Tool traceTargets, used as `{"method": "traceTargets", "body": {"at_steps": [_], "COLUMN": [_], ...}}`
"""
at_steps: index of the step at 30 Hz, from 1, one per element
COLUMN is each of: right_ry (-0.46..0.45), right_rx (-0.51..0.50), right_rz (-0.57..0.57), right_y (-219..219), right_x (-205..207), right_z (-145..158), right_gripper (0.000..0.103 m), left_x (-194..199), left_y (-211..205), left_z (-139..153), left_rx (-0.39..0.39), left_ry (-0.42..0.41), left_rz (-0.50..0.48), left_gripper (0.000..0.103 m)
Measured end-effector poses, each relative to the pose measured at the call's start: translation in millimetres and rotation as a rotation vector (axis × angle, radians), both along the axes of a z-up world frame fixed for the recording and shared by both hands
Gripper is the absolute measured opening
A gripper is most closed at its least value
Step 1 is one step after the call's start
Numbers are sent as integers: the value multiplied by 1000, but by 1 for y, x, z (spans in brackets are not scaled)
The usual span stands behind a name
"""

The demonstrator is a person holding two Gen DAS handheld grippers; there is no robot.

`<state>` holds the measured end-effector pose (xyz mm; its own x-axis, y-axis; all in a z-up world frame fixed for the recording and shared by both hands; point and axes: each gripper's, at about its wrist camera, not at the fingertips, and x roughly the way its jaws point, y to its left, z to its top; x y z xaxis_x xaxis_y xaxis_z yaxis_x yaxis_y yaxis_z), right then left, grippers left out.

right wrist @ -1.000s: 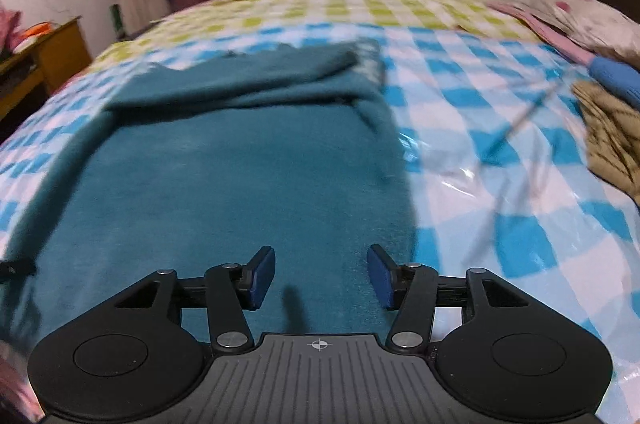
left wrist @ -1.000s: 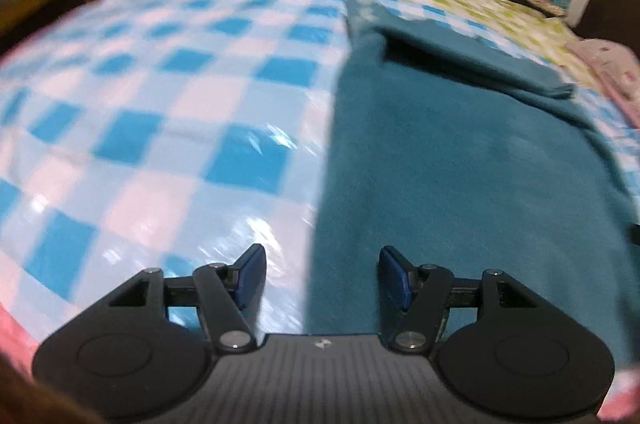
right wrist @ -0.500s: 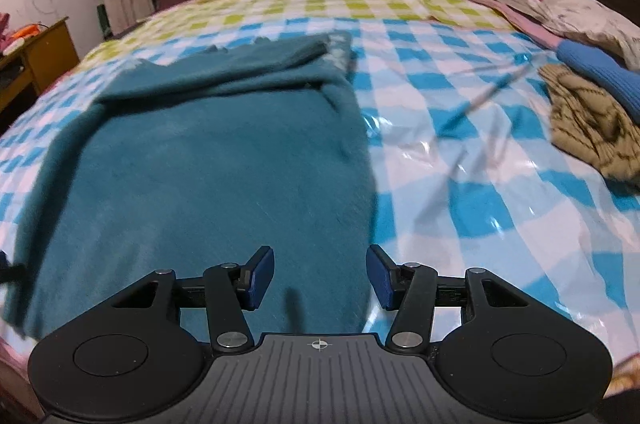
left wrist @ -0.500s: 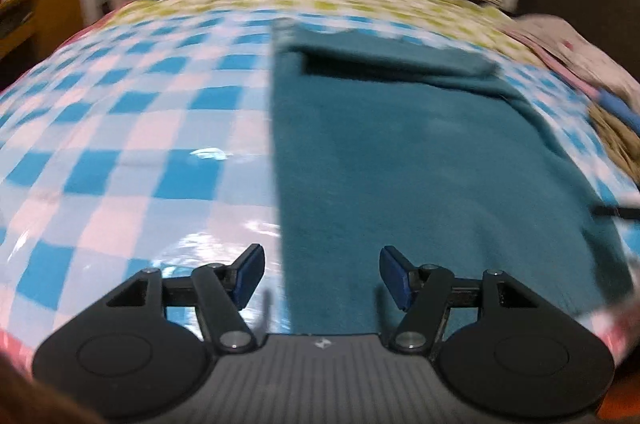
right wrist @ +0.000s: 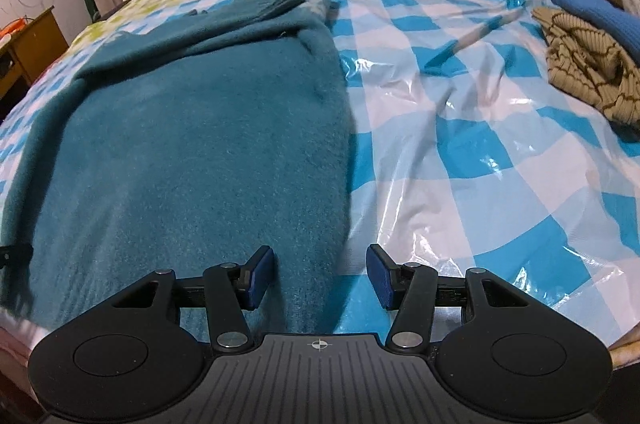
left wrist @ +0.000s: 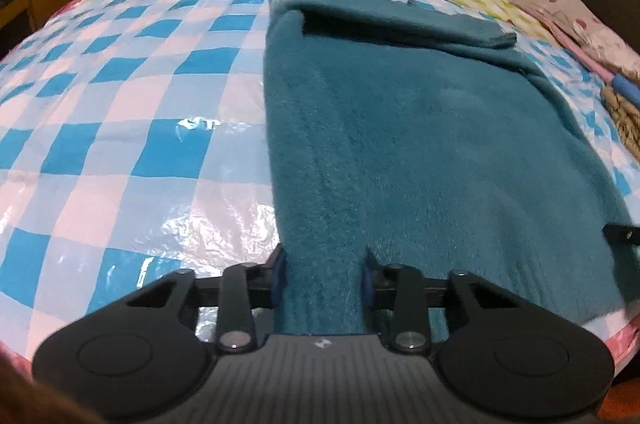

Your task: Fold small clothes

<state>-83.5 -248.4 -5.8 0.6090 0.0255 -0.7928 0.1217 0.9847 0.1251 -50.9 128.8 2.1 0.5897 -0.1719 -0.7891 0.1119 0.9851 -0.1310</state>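
In the left wrist view the left claw (left wrist: 323,278), its jaws just closing, pinches the near left corner of the teal garment (left wrist: 420,144) spread on the checked bed (left wrist: 120,104), while in the right wrist view the right claw (right wrist: 320,278) stands spread over its near right edge.

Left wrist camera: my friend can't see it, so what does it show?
The left gripper has just been closing its fingers on the near left corner of a teal fleece garment. It lies flat on a blue-and-white checked plastic sheet covering a bed.
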Motion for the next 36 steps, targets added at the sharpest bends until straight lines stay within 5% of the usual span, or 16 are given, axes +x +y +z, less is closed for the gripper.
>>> {"method": "traceTargets", "body": {"at_steps": [7,10,12,15,24,30,36], "right_ry": [-7,-41,-74,-139,-281,-472,-523], "right_rx": [126,248,359,345,618,704,728], "right_rz": [-17,-48,-38,-3,-13,-101,-247], "right_y": [-11,-23,-27,-20,-26,-36,-48], "right_x": [-1,-3,-2,1,37,102,185], "right_z": [7,16,25,48,77,103,92], "right_gripper": [17,12,11,11,11,11,11], "left_x": [7,12,17,22,64,134,222], "left_y": [10,12,8,8,21,27,31], "left_z": [9,20,32,52,75,102,87], "left_rx": [-118,-215,-255,-302,-483,-492,-436], "left_ry": [15,5,-26,-80,-171,-312,-350], "left_rz": [12,4,-15,-28,26,104,212], "left_gripper": [22,21,21,21,21,21,21]}}
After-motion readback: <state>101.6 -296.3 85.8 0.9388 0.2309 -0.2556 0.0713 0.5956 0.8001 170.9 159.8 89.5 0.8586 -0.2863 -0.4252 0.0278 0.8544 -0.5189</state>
